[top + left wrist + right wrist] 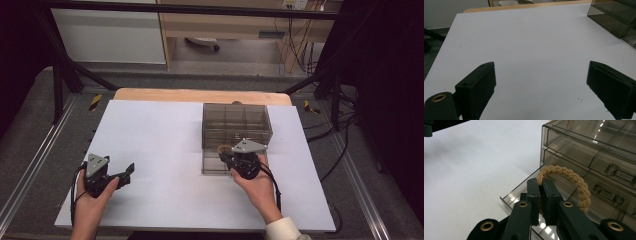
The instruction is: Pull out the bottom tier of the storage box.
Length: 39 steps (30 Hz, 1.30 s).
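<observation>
Worktop [165, 150] in white spreads wide and bare across the left half, with its left edge and near edge both close to the left hand-held gripper [127, 172], which sits low near the front left corner. Its jaws stand spread wide with nothing between them; in the left gripper view the left hand-held gripper [541, 85] looks over a long stretch of bare surface running to the far wooden edge [524, 6]. Between the two hands the sheet lies open from front to back.

Right of centre stands a smoked clear drawer box [235, 125], set toward the far side, with its bottom drawer [212, 167] pulled out toward the person. The drawer's front left corner juts over the white surface in the right gripper view, where the drawer [511, 197] shows a thin clear rim. The right hand-held gripper [223, 156] hangs right over that drawer at the box's front, jaws pressed together on a tan braided ring [571, 180]. The ring arches up and to the right from the pinch, just in front of the upper drawer fronts [584, 157] and above the open drawer. Whether the ring touches the drawer cannot be told. Right of the box a narrow strip of worktop remains before the right edge
</observation>
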{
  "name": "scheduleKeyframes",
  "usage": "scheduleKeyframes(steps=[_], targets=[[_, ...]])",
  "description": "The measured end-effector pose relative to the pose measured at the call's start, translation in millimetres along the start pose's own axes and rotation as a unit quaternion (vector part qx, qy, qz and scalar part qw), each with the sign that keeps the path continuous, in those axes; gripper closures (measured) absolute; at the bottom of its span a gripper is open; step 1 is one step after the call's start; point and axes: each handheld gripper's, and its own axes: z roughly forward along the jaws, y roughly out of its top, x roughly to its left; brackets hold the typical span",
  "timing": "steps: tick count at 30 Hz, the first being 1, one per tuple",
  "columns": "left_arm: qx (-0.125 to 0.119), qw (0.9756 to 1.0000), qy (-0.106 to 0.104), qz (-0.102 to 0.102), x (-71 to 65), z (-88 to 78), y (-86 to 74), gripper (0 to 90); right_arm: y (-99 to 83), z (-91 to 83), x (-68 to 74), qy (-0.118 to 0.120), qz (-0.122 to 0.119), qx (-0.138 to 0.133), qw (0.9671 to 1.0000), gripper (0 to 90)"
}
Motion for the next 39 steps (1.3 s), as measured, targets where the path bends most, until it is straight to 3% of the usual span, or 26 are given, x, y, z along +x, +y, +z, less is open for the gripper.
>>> scheduleKeyframes(steps=[39], targets=[[0.002,1.0000,0.001,0.001,-0.1,0.5,0.0,8.2,1.4,14.5,11.3,0.026,0.008,0.001,0.9996,85.4]])
